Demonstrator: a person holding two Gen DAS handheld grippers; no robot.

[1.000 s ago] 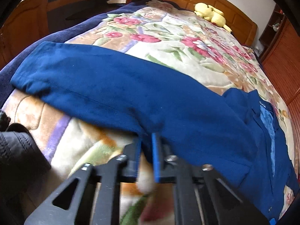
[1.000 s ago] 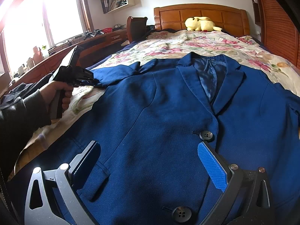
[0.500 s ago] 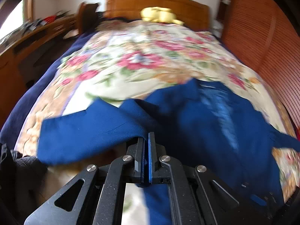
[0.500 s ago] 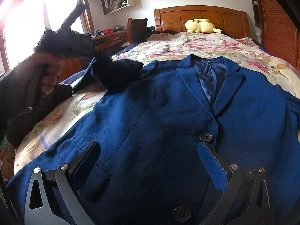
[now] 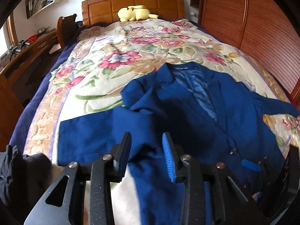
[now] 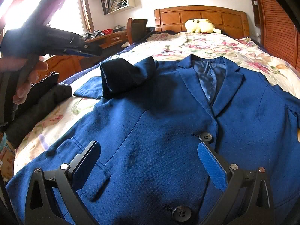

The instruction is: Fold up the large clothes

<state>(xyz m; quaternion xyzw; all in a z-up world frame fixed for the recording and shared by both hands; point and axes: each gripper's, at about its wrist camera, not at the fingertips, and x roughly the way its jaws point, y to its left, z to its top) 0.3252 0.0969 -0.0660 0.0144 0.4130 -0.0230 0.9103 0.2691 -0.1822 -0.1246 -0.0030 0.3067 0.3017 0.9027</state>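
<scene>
My left gripper has its jaws parted with nothing between them, above the folded-over sleeve at ten o'clock of the royal-blue buttoned wool blazer. The blazer lies face-up on the floral cream blanket. My right gripper is spread wide at six o'clock, holding nothing, over the blazer's front.
</scene>
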